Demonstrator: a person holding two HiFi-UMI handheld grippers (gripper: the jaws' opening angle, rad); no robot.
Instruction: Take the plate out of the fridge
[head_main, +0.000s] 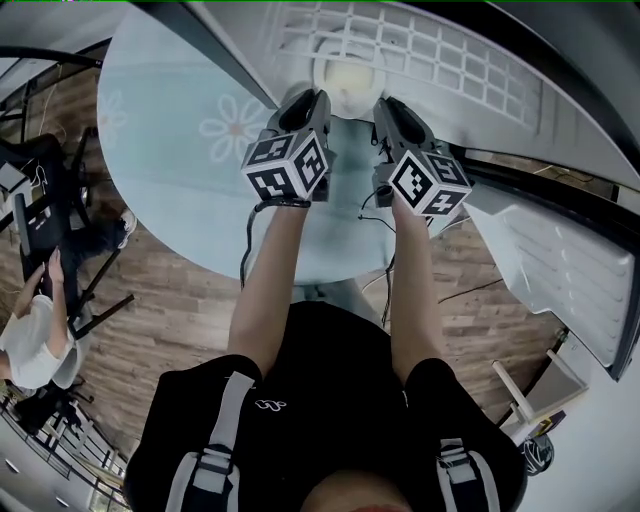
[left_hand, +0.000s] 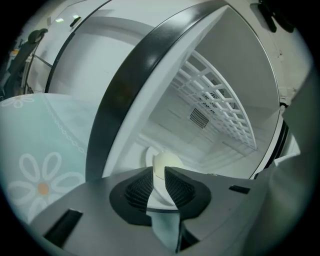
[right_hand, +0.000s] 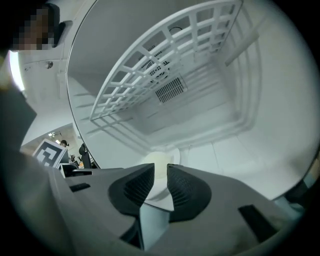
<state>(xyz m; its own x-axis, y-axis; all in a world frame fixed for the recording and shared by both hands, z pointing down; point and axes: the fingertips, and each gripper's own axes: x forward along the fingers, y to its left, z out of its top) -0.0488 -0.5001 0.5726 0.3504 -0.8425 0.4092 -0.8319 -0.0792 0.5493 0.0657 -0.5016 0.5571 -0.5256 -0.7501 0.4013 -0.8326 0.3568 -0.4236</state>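
Plate (head_main: 345, 80) rim clamped in left tongs (left_hand: 159, 172); right tongs (right_hand: 161, 175) likewise; inside fridge (right_hand: 215, 125).

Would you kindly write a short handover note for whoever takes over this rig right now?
The left tool is shut on the plate at its near rim. The right tool is shut on that rim beside it.
The plate carries a pale round item and is inside the fridge, below the wire shelf.
Done: plate gripped.
Left: draw it out, probably level so the item does not roll off.
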